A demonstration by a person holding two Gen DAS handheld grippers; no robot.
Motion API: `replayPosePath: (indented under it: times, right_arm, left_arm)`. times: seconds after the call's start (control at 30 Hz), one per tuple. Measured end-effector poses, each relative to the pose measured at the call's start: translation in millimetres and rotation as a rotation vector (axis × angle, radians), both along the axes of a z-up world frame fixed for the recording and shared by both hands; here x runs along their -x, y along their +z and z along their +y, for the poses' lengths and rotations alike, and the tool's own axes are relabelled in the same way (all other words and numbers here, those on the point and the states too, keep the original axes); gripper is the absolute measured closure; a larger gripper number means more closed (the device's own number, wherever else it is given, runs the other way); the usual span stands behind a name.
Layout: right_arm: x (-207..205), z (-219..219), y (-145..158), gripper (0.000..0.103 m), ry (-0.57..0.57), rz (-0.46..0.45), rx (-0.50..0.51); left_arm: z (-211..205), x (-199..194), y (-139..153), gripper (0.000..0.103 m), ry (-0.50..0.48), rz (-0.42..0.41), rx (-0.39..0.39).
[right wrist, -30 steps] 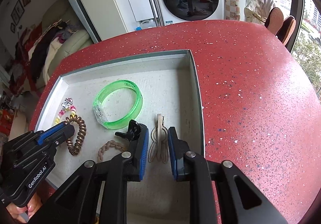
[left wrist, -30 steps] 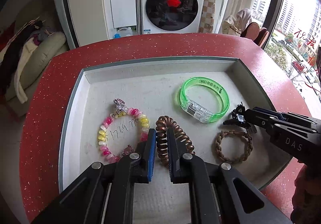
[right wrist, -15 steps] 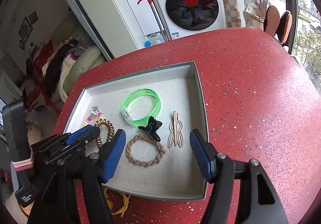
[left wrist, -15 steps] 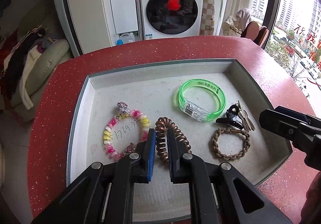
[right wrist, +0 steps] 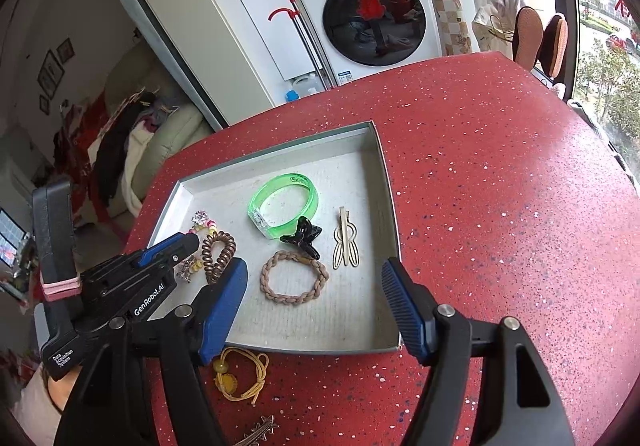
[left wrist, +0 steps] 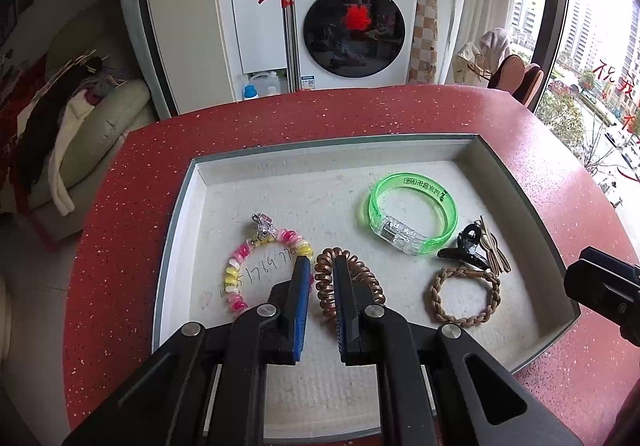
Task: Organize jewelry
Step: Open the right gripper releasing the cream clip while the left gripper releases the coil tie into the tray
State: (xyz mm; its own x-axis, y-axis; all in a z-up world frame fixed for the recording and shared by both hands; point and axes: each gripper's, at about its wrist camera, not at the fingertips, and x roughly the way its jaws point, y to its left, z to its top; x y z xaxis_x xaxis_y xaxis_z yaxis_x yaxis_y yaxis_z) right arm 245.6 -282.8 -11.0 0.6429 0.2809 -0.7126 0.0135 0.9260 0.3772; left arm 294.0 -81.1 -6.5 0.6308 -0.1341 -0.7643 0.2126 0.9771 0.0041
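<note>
Your left tool (left wrist: 320, 302) grips the copper coil tie (left wrist: 347, 288); your right tool (right wrist: 314, 304), just opening, holds nothing, and could knock the tray (right wrist: 390, 202) reaching for the yellow cord bracelet (right wrist: 240, 374)

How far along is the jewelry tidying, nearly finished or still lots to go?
Mostly done: the green bangle, black claw clip, beige hair clip and braided band lie in the tray. The left gripper is shut on the coil hair tie; the right gripper is open. The yellow cord bracelet waits outside.
</note>
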Motion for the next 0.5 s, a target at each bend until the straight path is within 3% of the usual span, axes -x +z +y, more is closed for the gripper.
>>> replayPosePath:
  times: [0.33,0.4,0.5]
  right_arm:
    - [12,-7,-5,0.024,-0.023,0.008,-0.034]
    - [14,-6,-4,0.024,-0.022,0.006,-0.034]
    - [16,-6,-3,0.024,-0.021,0.001,-0.035]
  left_arm:
    - [5,1,3,0.071,0.012,-0.006,0.01]
    - [6,3,7,0.0,0.018,-0.022,0.014]
    - [11,8,15,0.0,0.022,-0.079,0.043]
